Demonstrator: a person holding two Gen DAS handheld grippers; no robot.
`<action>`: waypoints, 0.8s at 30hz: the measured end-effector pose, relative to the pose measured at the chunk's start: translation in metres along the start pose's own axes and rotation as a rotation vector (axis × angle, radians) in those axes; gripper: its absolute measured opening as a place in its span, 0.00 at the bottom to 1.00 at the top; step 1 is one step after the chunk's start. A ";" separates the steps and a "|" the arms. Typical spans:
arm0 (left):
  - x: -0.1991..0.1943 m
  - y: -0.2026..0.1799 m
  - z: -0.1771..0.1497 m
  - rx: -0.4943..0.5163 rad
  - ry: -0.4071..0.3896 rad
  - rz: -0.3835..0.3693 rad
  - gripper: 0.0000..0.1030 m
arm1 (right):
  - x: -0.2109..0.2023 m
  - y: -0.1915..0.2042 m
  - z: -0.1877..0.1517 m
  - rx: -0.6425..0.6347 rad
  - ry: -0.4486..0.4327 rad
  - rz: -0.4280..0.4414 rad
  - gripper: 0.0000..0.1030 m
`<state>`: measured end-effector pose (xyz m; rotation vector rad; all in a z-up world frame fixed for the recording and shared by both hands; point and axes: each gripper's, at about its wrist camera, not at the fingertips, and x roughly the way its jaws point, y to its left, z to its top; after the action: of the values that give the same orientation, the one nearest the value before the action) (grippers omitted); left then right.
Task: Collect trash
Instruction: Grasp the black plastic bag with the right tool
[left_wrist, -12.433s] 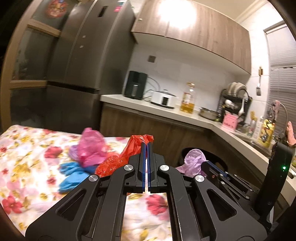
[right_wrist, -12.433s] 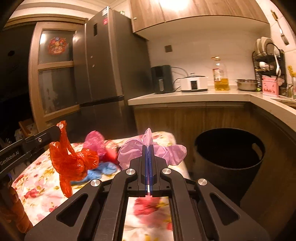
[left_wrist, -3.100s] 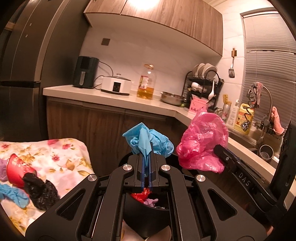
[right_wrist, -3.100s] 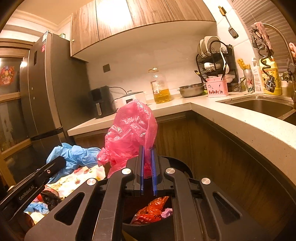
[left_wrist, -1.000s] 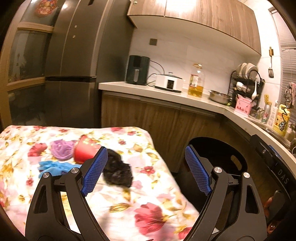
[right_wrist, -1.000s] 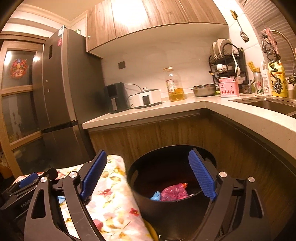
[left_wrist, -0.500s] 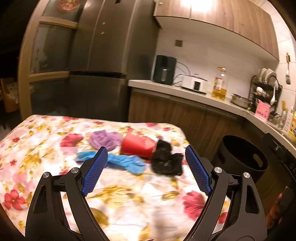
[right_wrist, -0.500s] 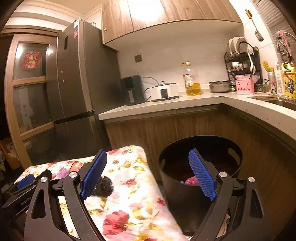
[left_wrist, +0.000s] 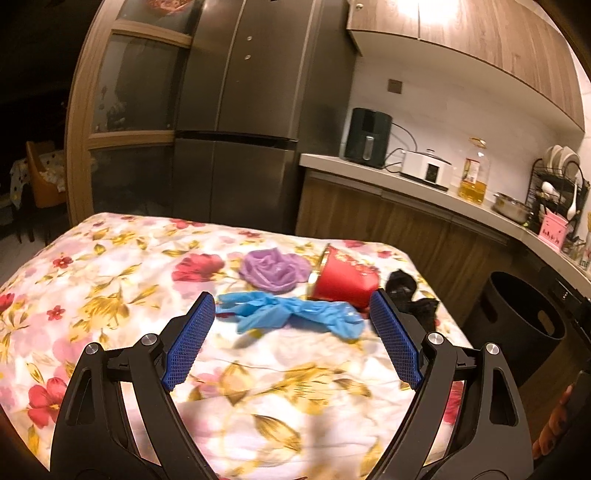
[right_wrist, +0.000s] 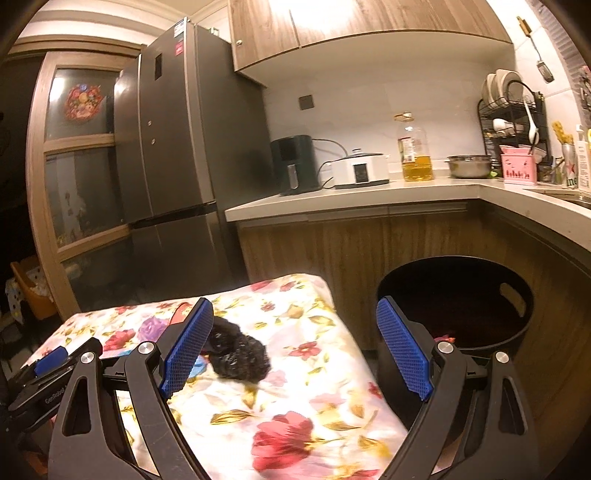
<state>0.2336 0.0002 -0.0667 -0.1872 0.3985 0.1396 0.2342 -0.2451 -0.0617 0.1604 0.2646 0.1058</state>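
Observation:
On the floral-cloth table lie a blue glove, a purple bag, a tipped red cup and a crumpled black bag. My left gripper is open and empty, just short of the blue glove. My right gripper is open and empty above the table's right end, with the black bag by its left finger. The black trash bin stands to the right of the table and also shows in the left wrist view.
A kitchen counter runs behind with an air fryer, a cooker, an oil bottle and a dish rack. A tall grey fridge stands behind the table. The left gripper shows in the right wrist view.
Both grippers have swung left from the bin toward the table. The left one now faces the blue glove and sits closer to it; the black bag is now by the right gripper's left finger.

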 end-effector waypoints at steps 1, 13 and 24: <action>0.001 0.003 0.000 -0.001 0.000 0.004 0.82 | 0.005 0.005 -0.002 -0.006 0.007 0.007 0.85; 0.019 0.022 -0.003 -0.007 0.009 0.021 0.82 | 0.062 0.046 -0.024 -0.069 0.088 0.036 0.85; 0.036 0.038 0.002 -0.034 0.005 0.030 0.82 | 0.107 0.070 -0.033 -0.108 0.137 0.033 0.85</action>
<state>0.2612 0.0408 -0.0847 -0.2154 0.4040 0.1760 0.3225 -0.1584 -0.1079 0.0505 0.3924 0.1633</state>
